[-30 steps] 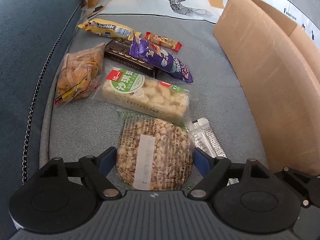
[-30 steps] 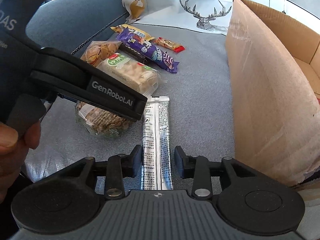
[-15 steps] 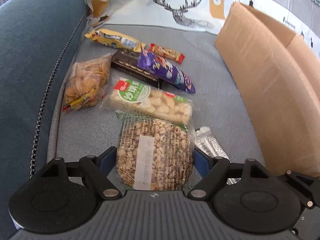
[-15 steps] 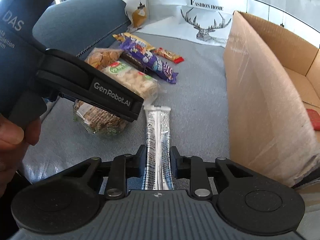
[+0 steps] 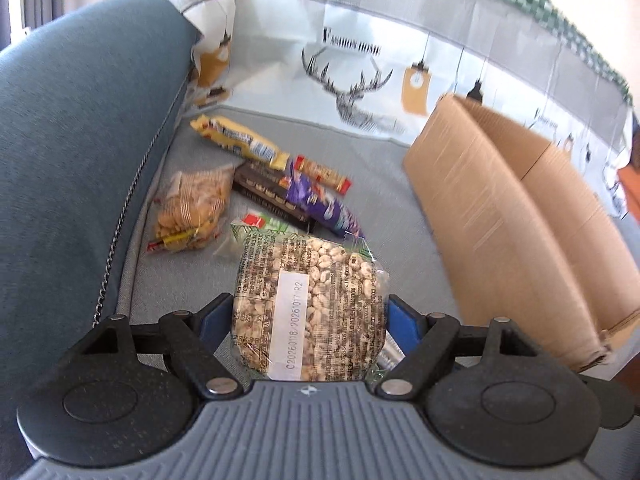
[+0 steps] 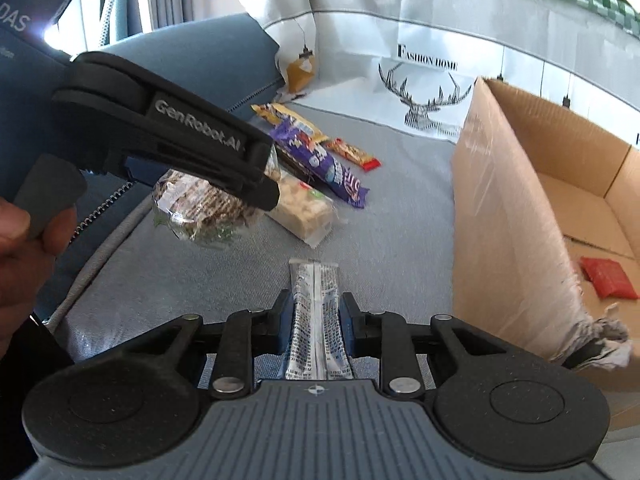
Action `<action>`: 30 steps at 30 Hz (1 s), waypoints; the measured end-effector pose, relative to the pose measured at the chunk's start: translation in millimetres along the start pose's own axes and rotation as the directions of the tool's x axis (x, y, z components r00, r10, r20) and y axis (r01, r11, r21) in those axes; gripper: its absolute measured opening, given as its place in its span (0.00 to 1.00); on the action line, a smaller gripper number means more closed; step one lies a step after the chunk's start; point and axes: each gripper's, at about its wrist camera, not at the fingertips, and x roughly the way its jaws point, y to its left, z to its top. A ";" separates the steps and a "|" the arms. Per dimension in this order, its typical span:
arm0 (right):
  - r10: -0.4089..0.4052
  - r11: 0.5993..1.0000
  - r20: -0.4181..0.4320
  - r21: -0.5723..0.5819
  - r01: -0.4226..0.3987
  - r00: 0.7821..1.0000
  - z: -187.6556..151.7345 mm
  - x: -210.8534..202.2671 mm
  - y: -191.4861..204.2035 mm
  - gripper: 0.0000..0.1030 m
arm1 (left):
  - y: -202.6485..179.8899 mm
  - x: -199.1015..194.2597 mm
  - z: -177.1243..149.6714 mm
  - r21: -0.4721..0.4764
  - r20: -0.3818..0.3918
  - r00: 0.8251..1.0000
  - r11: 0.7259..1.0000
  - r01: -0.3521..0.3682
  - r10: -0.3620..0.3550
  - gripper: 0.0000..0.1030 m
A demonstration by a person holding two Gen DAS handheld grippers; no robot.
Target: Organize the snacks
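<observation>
My left gripper [image 5: 308, 316] is shut on a clear bag of puffed grain [image 5: 310, 300], lifted off the grey sofa seat [image 5: 384, 220]; the same bag [image 6: 200, 208] hangs under the left gripper's body in the right wrist view. My right gripper [image 6: 316, 320] is shut on a silver sachet [image 6: 316, 312], raised above the seat. A brown cardboard box [image 6: 520, 208] stands open to the right with a red packet [image 6: 608, 276] inside. Other snacks lie behind: a yellow pack [image 5: 240, 140], a purple pack [image 5: 324, 204], a bag of crackers [image 5: 192, 208] and a white nougat pack [image 6: 304, 212].
A blue sofa arm [image 5: 80, 140] rises on the left. A white printed bag with a deer [image 5: 352, 92] leans against the back. A person's hand [image 6: 24, 232] grips the left gripper's handle. The box's near corner [image 6: 596, 336] is torn.
Both grippers rose from the seat with their loads: the left with the puffed grain bag, the right, having closed on the silver sachet. The left view tilted upward.
</observation>
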 end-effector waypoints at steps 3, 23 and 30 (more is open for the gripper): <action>0.000 1.000 0.010 -0.006 0.000 1.000 0.3 -5.1 1.1 0.25 | -0.1 -10.5 -1.2 -0.012 0.025 0.999 1.000 0.023 -0.023 0.82; 0.004 1.000 -0.123 0.013 -0.003 0.992 -7.7 35.5 5.3 0.51 | 2.3 -33.8 -8.2 -0.051 0.061 0.995 0.995 0.082 -0.079 0.82; -0.009 1.000 -0.078 -0.030 0.006 0.997 -5.3 31.9 10.9 0.21 | 3.7 -32.9 -8.4 -0.053 0.068 0.994 0.995 0.089 -0.086 0.82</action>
